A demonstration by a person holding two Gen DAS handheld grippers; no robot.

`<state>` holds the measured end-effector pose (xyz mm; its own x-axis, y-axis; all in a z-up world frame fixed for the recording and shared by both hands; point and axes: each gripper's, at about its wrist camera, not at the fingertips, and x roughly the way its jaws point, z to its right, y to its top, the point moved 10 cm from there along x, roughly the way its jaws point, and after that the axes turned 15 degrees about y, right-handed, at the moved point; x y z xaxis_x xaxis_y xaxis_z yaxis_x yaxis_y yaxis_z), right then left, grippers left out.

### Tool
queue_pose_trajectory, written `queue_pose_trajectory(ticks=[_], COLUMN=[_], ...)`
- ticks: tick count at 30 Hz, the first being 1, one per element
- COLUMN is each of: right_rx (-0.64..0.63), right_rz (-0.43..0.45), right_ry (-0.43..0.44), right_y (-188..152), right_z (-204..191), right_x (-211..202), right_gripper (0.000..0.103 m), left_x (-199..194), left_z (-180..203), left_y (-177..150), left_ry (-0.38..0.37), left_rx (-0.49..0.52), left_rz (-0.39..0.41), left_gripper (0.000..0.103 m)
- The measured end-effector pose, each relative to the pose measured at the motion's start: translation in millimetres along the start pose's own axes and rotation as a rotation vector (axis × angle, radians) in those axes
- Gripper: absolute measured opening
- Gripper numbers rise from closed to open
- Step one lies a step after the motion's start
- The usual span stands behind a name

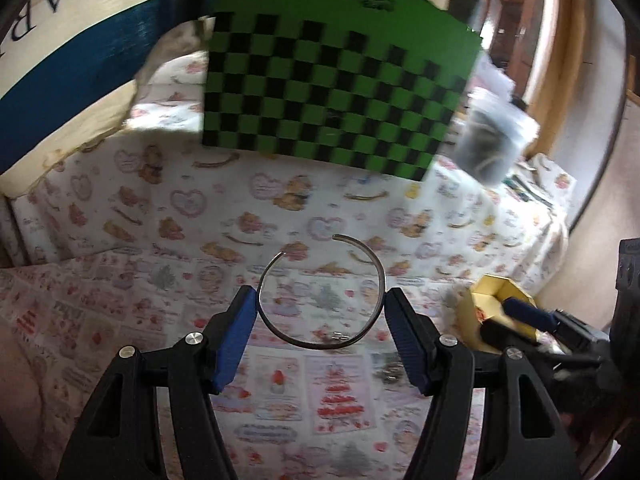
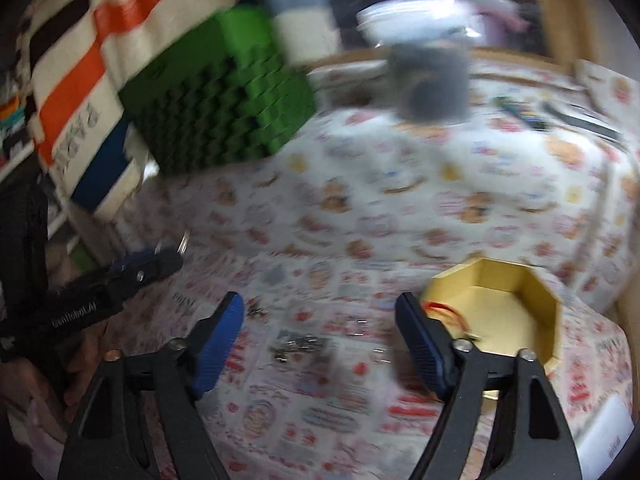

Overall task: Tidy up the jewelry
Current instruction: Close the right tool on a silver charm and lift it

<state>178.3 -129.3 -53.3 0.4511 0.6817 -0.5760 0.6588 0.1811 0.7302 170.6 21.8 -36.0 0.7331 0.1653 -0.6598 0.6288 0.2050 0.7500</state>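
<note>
Bangle up, box waiting
L gripper [image 1: 321, 314] clamps silver bangle [image 1: 322, 292]; R gripper [image 2: 320, 334] gapes, empty. Yellow box [image 2: 516, 308] looks bare; small pcs [image 2: 298, 346] left on cloth.

The left gripper [image 1: 320, 316] points down at a slant, and its two blue pads [image 1: 236, 340] press on the sides of a thin open bangle [image 1: 320, 292] between them. The right gripper [image 2: 320, 340] also slants downward; its jaws stand apart with nothing between them.
</note>
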Motion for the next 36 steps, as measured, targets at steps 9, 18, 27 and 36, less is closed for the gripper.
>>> queue_pose_trajectory(ticks=[9,18,27,36], right_rx=[0.017,0.046,0.004,-0.040], right_rz=[-0.177,-0.218,-0.156,0.007], right_ry=[0.041,0.054,0.017,-0.035], right_y=[-17.4,-20.7,-18.0,-7.5], right_z=[-21.3,-26.6,-21.9,3.2], right_x=[90.7,125.5,91.9,7.3], right_gripper=[0.038,0.018,0.011,0.011], left_x=[23.1,36.1,25.1,7.7], left_z=[-35.6,-49.4,-37.9,-18.1], left_y=[3.3,-1.7,0.8,1.8], left_ry=[0.093,0.123,0.104,0.136], left_rx=[-0.058,-0.085,-0.058,0.014], left_rz=[-0.047,-0.083,-0.060,0.019], left_gripper=[0.064,0.064,0.064,0.064])
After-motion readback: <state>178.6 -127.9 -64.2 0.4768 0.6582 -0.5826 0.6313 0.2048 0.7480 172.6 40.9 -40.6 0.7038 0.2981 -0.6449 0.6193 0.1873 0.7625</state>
